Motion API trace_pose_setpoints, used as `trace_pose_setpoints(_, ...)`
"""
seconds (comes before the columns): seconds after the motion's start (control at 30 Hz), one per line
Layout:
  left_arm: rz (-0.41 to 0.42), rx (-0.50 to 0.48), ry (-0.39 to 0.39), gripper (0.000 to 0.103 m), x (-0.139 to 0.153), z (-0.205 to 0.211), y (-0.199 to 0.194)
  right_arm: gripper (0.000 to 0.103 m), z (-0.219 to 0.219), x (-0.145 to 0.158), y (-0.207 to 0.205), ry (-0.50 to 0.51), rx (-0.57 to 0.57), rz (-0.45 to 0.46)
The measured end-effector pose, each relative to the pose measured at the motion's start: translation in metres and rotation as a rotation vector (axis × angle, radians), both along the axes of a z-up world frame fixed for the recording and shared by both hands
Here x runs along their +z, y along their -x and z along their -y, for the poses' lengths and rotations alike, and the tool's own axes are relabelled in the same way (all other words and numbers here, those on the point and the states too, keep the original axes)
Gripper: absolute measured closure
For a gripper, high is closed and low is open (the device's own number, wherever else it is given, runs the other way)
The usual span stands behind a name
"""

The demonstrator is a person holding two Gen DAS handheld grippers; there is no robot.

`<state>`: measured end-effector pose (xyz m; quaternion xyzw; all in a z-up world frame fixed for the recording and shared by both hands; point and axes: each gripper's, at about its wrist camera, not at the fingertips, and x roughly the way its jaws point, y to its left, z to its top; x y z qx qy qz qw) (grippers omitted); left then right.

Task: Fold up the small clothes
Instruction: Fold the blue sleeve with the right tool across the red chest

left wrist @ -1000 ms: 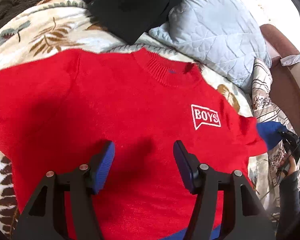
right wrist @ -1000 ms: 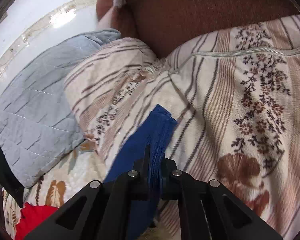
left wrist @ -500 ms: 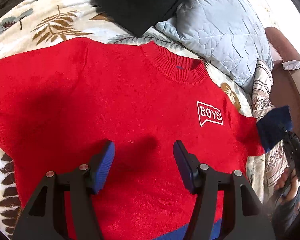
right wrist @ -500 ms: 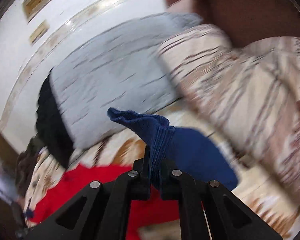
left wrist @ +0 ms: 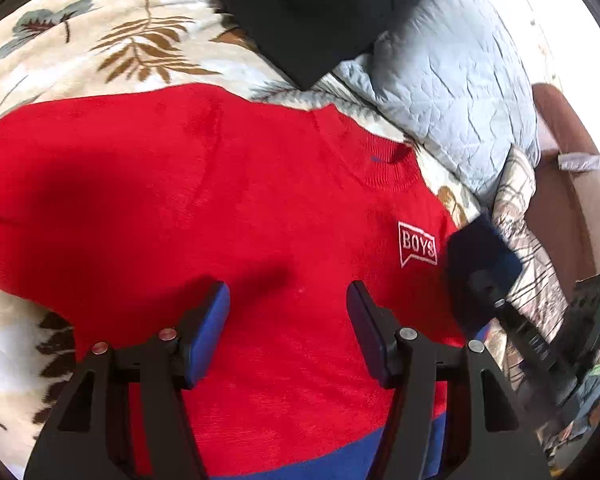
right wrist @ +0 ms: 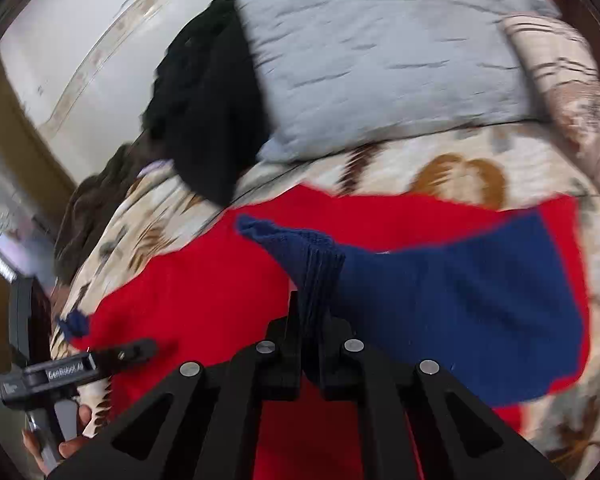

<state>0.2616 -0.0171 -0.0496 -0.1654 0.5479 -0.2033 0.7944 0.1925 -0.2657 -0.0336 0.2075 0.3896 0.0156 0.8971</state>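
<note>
Folding step: looks like the right sleeve is getting brought across the chest, first fold of the job I'd say
Bed (left wrist: 100, 52): leaf-print cover, it's the work surface
Red sweater (left wrist: 228, 200): lying face up on the bed, collar toward the pillows, BOYS logo showing
Grey pillow (right wrist: 380, 52): behind the collar, black garment (left wrist: 312, 12) next to it, both out of the way
Navy cuff (right wrist: 312, 252): lifted, sleeve trailing behind it over the red body
Left gripper (left wrist: 288, 324): jaws partly apart, empty, hovering over the lower chest
Right gripper (right wrist: 308, 340): pinched tight on the navy cuff
Tip: lay the sleeve flat and straight across, and use the left to pin the body so it doesn't bunch
</note>
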Motion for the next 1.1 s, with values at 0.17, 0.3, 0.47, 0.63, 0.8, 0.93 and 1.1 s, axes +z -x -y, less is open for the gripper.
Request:
trace_pose_setpoints(0.17, -0.003, 0.048, 0.047, 0.043, 0.006, -0.023, -0.006, 0.098, -0.057, -0.007, -0.016, 0.000, 0.102, -0.024)
trace_pose_setpoints(0.3, 0.003, 0.086, 0.077, 0.043, 0.010, -0.041, -0.008, 0.097, -0.100, -0.011, -0.022, -0.007, 0.184, -0.031)
trace_pose_setpoints(0.47, -0.019, 0.101, 0.096, 0.043, 0.004, -0.049, -0.013, 0.085, -0.134, -0.043, -0.029, -0.081, 0.259, -0.127)
trace_pose_setpoints(0.63, -0.046, 0.034, 0.099, 0.043, 0.000, -0.036, -0.013, 0.073, -0.122, -0.039, -0.005, -0.153, 0.287, -0.114)
trace_pose_setpoints(0.8, -0.106, -0.098, 0.069, 0.037, -0.005, -0.006, -0.003, 0.065, -0.058, -0.011, 0.039, -0.163, 0.214, -0.029)
trace_pose_setpoints(0.93, -0.128, -0.155, 0.028, 0.037, -0.005, 0.013, 0.009, 0.064, 0.005, -0.004, 0.071, -0.153, 0.066, -0.011)
trace_pose_setpoints(1.1, -0.088, -0.092, 0.028, 0.089, -0.011, 0.024, 0.013, 0.064, 0.062, -0.010, 0.102, -0.196, -0.086, 0.004)
